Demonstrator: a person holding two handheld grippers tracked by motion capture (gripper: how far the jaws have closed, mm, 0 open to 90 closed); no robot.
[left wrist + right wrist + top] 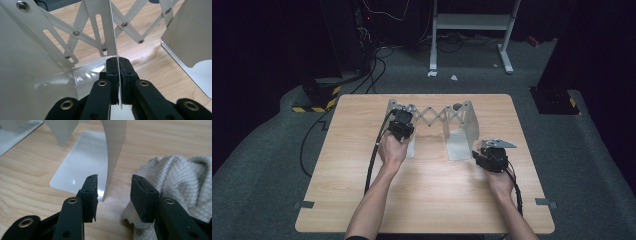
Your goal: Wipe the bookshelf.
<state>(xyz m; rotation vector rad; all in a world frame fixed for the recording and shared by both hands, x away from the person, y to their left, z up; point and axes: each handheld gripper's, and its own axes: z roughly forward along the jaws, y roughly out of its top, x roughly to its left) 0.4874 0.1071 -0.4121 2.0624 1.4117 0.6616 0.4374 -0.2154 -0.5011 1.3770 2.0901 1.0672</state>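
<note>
Bookend rack (432,117): left gripper (117,60) clenched on its end plate, right gripper (113,187) released astride the other; yanking could tip it.

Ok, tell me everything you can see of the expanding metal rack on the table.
The rack is pale, glossy sheet metal: two upright end plates with flat feet, joined by a riveted scissor lattice, partly extended. It stands upright toward the table's far edge. The left gripper is shut on its left plate's thin edge; the right gripper is open near its right plate.

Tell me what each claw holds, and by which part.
Left claw pinches the expanding metal rack's left end plate by its thin edge. Right claw is open, holding nothing.
</note>
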